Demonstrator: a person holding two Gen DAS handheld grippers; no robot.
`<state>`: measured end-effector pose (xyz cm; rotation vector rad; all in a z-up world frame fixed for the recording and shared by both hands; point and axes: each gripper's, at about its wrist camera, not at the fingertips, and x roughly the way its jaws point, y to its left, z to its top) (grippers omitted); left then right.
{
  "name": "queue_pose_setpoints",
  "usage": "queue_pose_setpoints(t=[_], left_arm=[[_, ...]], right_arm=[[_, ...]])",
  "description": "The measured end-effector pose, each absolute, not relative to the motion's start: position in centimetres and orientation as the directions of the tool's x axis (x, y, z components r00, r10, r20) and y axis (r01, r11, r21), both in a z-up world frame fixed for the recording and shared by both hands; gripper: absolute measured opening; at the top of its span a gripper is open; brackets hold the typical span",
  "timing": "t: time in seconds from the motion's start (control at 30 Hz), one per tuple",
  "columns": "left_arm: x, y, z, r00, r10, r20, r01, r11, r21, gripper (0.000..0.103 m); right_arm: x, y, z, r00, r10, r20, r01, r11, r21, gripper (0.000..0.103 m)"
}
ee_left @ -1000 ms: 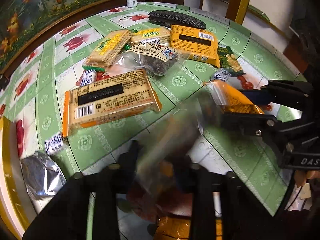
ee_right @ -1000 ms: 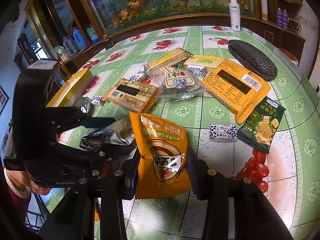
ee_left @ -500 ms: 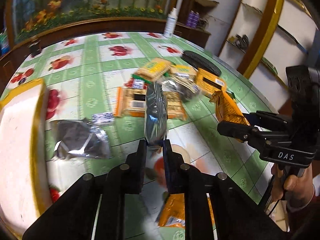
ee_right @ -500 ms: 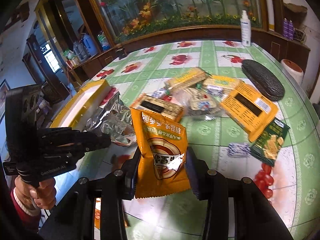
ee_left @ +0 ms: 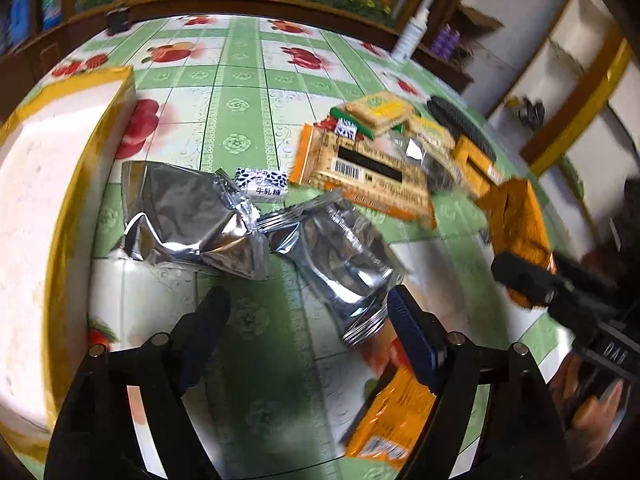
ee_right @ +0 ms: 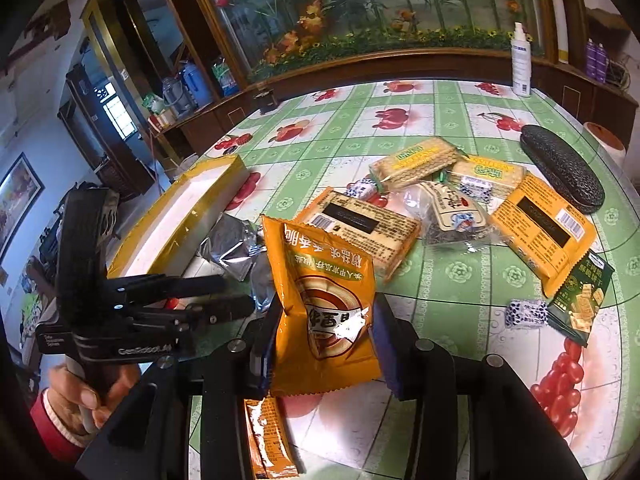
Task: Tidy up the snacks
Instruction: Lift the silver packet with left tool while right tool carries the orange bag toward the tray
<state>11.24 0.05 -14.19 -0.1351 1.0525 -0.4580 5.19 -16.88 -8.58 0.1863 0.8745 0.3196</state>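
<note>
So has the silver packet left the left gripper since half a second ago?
Yes. The silver packet now lies free between open fingers of the left gripper, beside the other foil packet.

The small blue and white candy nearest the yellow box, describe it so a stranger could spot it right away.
Start at the long yellow box on the table's left edge. Beside it lie two crumpled silver foil bags, and the blue-and-white candy sits just behind them, before the orange cracker pack. It is far smaller than its neighbours, with a spotted wrapper.

Green-and-white checked tablecloth with red fruit prints, orange snack bag, silver foil packets, yellow-rimmed white box.
</note>
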Motion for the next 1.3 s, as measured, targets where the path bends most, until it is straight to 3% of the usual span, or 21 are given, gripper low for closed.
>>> queue_pose_setpoints(t=[0.13, 0.4, 0.73, 0.83, 0.87, 0.93, 0.97, 1.13, 1.2, 1.3], left_arm=[[11.9, -1.4, -14.8, 0.412, -0.364, -0.836, 0.161, 0.932, -0.326, 0.081], [13.5, -6.3, -15.3, 0.471, -0.129, -0.873, 0.022, 0.991, -0.134, 0.084], [16.7, -5.7, -15.6, 0.43, -0.08, -0.899, -0.171, 0.971, -0.168, 0.084], [17.0, -5.1, -15.6, 0.462, -0.135, -0.876, -0.13, 0.967, -0.218, 0.084], [16.8, -5.0, -15.6, 0.468, -0.14, -0.872, -0.118, 0.969, -0.219, 0.08], [16.6, -4.8, -15.4, 0.474, -0.145, -0.868, -0.073, 0.976, -0.203, 0.059], [16.5, -4.7, -15.4, 0.474, -0.162, -0.865, -0.047, 0.977, -0.208, 0.055], [14.9, -3.4, -15.2, 0.479, -0.253, -0.841, 0.047, 0.964, -0.263, 0.05], [14.0, -2.9, -15.2, 0.479, -0.286, -0.83, 0.075, 0.955, -0.286, 0.039], [12.6, -2.0, -14.9, 0.486, -0.336, -0.807, 0.113, 0.94, -0.323, 0.038]], right_arm=[[4.9, -18.0, -8.7, 0.613, 0.343, -0.712, -0.181, 0.938, 0.296, 0.044], [4.0, -20.9, -8.9, 0.63, 0.336, -0.7, -0.146, 0.937, 0.319, 0.044], [3.6, -23.4, -9.5, 0.64, 0.339, -0.69, -0.106, 0.928, 0.357, 0.045], [3.4, -23.2, -9.4, 0.641, 0.34, -0.688, -0.111, 0.928, 0.355, 0.045], [3.3, -23.1, -9.3, 0.642, 0.342, -0.686, -0.114, 0.928, 0.356, 0.045], [3.2, -23.2, -9.1, 0.649, 0.338, -0.681, -0.113, 0.929, 0.352, 0.045], [3.2, -23.3, -9.1, 0.649, 0.338, -0.681, -0.112, 0.929, 0.354, 0.045], [3.3, -23.0, -9.2, 0.646, 0.345, -0.681, -0.116, 0.926, 0.359, 0.045], [3.4, -22.9, -9.2, 0.644, 0.346, -0.682, -0.12, 0.927, 0.356, 0.045], [3.5, -22.4, -9.3, 0.638, 0.351, -0.686, -0.127, 0.926, 0.356, 0.045]])
